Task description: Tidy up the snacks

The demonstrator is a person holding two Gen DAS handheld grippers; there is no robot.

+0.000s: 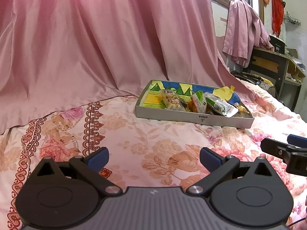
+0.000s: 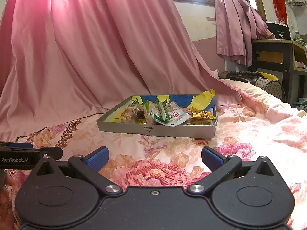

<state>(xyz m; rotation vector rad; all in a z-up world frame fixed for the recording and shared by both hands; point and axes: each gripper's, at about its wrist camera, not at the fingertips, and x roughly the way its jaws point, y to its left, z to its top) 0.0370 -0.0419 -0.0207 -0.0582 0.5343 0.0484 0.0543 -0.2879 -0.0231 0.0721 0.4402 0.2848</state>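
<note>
Left gripper (image 1: 154, 158): jaws spread wide, blue pads well apart, nothing between them. It hangs low over the floral bedspread (image 1: 134, 143).

Right gripper (image 2: 155, 158): same condition, jaws wide, empty, over a large pink rose print on the same cloth. Each gripper shows at the edge of the other's view, side by side.

Grey shallow box (image 1: 191, 117) sits on the bedspread ahead of both grippers; from the left one it lies ahead and to the right, from the right one nearly straight ahead. Well clear of both sets of fingers.

Box interior is lined with blue, green and yellow paper. Snack packets piled inside, leaning on each other: a clear wrapper with brown contents (image 1: 172, 100), an orange-and-green packet (image 1: 198, 101), a green-and-white pouch (image 2: 168, 116) lying over the near rim, and a gold-foil piece (image 2: 202, 115) toward the right end.

Pink curtain (image 1: 96, 38) hangs behind the box, its hem resting on the bed.
</note>
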